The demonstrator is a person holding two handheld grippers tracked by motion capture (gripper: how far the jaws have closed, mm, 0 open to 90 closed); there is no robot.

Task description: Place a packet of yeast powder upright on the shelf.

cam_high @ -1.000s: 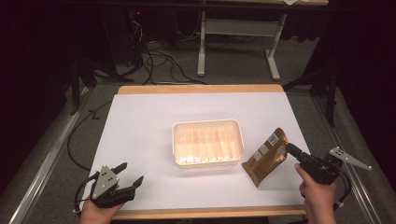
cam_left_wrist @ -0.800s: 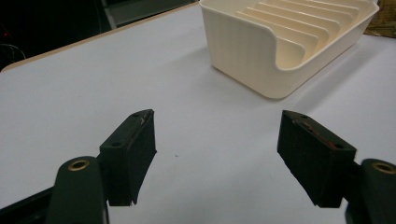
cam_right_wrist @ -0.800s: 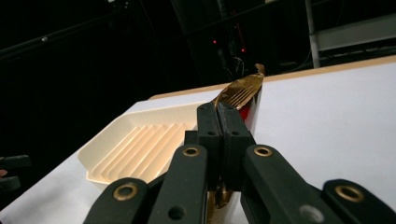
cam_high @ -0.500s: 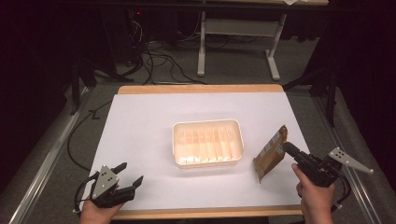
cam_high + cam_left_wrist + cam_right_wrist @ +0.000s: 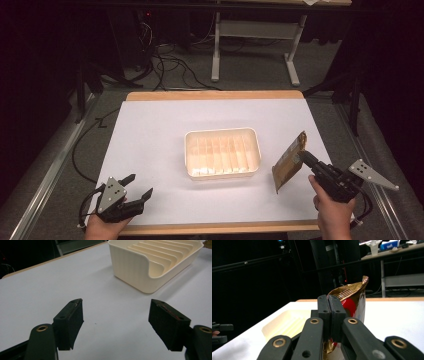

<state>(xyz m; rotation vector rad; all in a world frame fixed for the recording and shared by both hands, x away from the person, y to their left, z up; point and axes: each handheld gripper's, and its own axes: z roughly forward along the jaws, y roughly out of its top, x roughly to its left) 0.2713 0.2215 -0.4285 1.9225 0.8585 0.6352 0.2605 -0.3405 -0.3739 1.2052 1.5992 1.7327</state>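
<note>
Nearest you, by the desk's [image 5: 150,130] front-left corner, your left gripper [image 5: 134,188] rests with its jaws spread wide and nothing between them; the ribbed pads [image 5: 71,320] stand over bare white tabletop. Near the front-right corner, your right gripper [image 5: 303,156] is clamped tight on a thin gold foil packet [image 5: 289,163], pinching one edge so the packet stands up on end, lifted clear of the surface, its long axis running up and away from the jaws. In the right gripper view the crinkled, glossy foil shows a crimped top seal and a red panel on its face.

The cream plastic tray [image 5: 222,135] sits at the desk's middle, just beside the packet toward the left edge, with a gap between. It is a shallow rounded rectangle with stiff upright dividers forming narrow slots. I judge the coming move depends on lining the packet's flat face up with those slots. Your right hand is far nearer.
</note>
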